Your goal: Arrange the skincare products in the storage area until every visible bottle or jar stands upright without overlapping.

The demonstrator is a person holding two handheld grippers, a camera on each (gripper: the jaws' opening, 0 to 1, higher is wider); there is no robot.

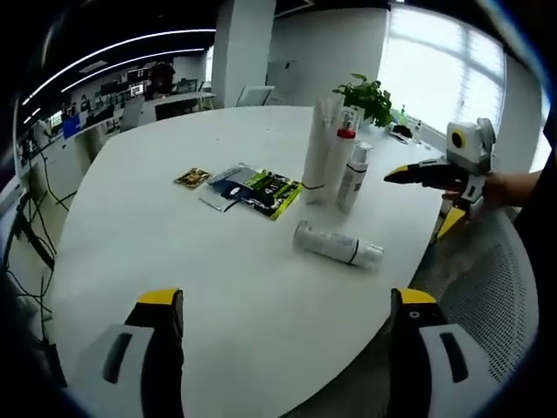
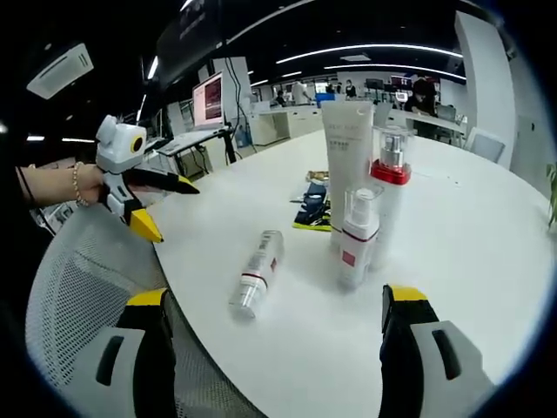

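Note:
A white bottle [image 1: 339,244] [image 2: 257,270] with a dark band lies on its side on the white table [image 1: 174,252] [image 2: 470,244]. Behind it three products stand upright close together: a tall white tube [image 1: 320,148] [image 2: 346,148], a bottle with a red collar [image 1: 342,161] [image 2: 390,192] and a small spray bottle [image 1: 354,174] [image 2: 357,239]. My left gripper [image 1: 287,298] [image 2: 177,212] is open and holds nothing, short of the lying bottle. My right gripper [image 2: 276,298] [image 1: 418,205] is open too, held in a hand off the table's edge, on the other side of the lying bottle.
Several flat sachets [image 1: 252,187] [image 2: 313,209] lie on the table beyond the bottles. A potted plant [image 1: 370,96] stands past the upright group. A mesh chair [image 1: 487,287] [image 2: 78,287] sits at the table's edge below the grippers. Desks and monitors fill the background.

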